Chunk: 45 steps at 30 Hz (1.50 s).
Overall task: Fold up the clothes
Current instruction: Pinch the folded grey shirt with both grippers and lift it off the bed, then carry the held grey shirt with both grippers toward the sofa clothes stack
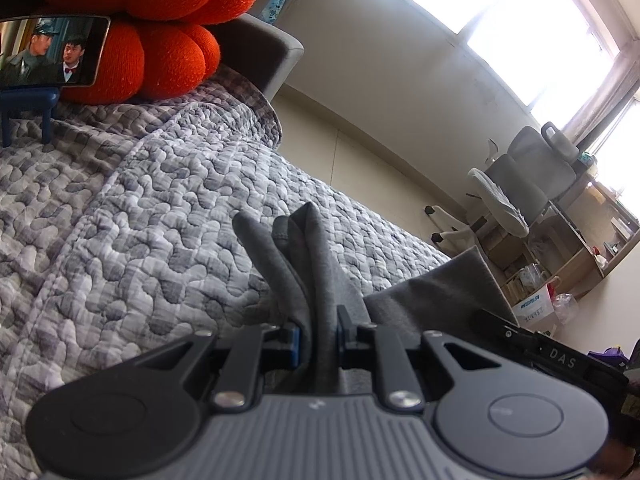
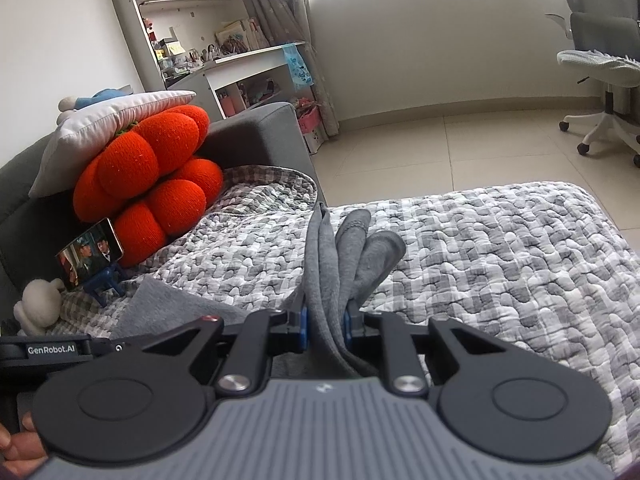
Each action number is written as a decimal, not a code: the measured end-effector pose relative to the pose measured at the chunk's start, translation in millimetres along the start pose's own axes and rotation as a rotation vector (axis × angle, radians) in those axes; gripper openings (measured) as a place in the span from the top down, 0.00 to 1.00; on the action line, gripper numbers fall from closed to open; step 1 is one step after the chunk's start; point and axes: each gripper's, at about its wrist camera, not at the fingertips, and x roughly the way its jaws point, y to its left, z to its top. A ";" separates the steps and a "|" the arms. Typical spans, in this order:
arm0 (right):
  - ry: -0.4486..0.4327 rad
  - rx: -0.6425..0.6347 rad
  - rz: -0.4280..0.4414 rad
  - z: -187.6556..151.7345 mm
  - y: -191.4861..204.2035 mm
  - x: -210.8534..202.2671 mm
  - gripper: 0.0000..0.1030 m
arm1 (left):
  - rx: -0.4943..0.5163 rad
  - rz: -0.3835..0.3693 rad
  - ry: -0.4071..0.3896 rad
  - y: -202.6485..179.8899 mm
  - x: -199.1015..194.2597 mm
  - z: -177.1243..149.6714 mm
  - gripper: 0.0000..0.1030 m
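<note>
Grey clothing (image 1: 316,280) is being held up off the quilted bed cover (image 1: 140,208), bunched into several layers that are sticking out beyond the fingers of both grippers. The left gripper (image 1: 318,334) is clamping its fingers on a gathered bundle of the fabric, and the right gripper (image 2: 326,330) is doing the same with another thick gather (four or so folds are fanning out past its blue pads). More of the grey cloth is lying on the bed cover, showing at the near right of the left view and at the near left of the right view, so the garment is hanging between the two grips. Judging from this, a fold is being carried or lined up; how far along it is cannot be settled. To do it well, both grips should be keeping even tension so the layers are not slipping, the two held edges should be travelling level with each other, and the cloth should be coming down flat on the open cover, well clear of the orange cushion (image 2: 148,176) and the propped phone (image 2: 90,254) at the far left.
</note>
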 end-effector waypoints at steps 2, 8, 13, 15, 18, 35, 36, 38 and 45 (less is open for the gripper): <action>-0.001 -0.001 -0.002 -0.2 0.8 0.3 0.81 | 0.000 0.000 0.000 0.2 0.2 0.2 0.85; -0.004 -0.012 -0.003 0.3 0.9 0.3 0.80 | 0.007 0.000 -0.001 -0.6 0.1 0.4 0.85; -0.023 -0.030 -0.012 0.1 4.6 -2.8 0.81 | 0.021 -0.008 -0.016 -3.5 -2.8 0.6 0.85; -0.039 -0.036 -0.018 2.1 7.9 -5.4 0.81 | 0.024 -0.010 -0.029 -4.7 -5.2 1.4 0.85; -0.065 -0.060 -0.028 4.5 16.8 -8.8 0.81 | 0.021 -0.015 -0.055 -5.3 -10.8 2.7 0.85; -0.075 -0.149 -0.019 2.7 68.8 2.1 0.82 | 0.020 0.023 -0.117 7.1 -36.8 9.0 0.85; -0.076 -0.153 -0.021 2.3 70.6 2.7 0.82 | 0.018 0.026 -0.119 8.3 -38.1 9.5 0.85; -0.076 -0.163 -0.026 1.5 74.1 4.0 0.82 | 0.015 0.031 -0.123 10.9 -40.7 10.4 0.85; -0.072 -0.205 -0.026 -1.9 89.5 7.7 0.82 | -0.004 0.041 -0.131 17.6 -45.2 12.5 0.85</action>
